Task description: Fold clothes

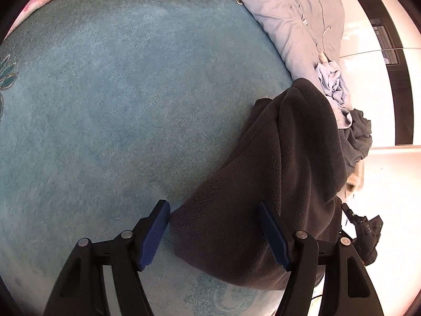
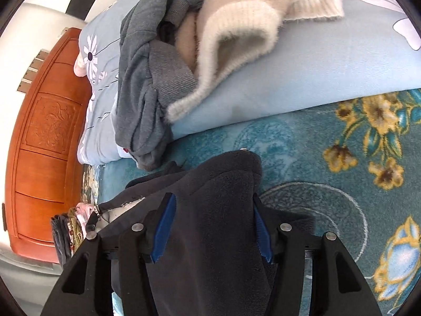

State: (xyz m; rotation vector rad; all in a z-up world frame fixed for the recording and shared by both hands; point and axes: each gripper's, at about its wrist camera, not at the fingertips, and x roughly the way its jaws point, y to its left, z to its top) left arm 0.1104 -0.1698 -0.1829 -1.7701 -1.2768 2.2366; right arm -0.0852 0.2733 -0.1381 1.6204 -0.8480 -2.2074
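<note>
A dark grey fleece garment (image 1: 276, 173) lies bunched on a teal blanket (image 1: 118, 105). My left gripper (image 1: 214, 208) is open, its blue pads (image 1: 155, 234) wide apart, and a corner of the fleece lies between them. In the right wrist view the same fleece (image 2: 210, 210) fills the space between the fingers of my right gripper (image 2: 211, 205), which is also open. A grey knit garment (image 2: 147, 79) and a cream fuzzy sweater (image 2: 236, 31) lie heaped on a light blue floral quilt (image 2: 315, 60) beyond it.
A carved wooden headboard (image 2: 44, 131) stands at the left of the right wrist view. Folded items (image 2: 71, 226) sit at the bed's edge beside it. The blanket (image 2: 368, 158) has yellow flower patterns. A pale blue cloth (image 1: 332, 84) lies on the quilt (image 1: 289, 13).
</note>
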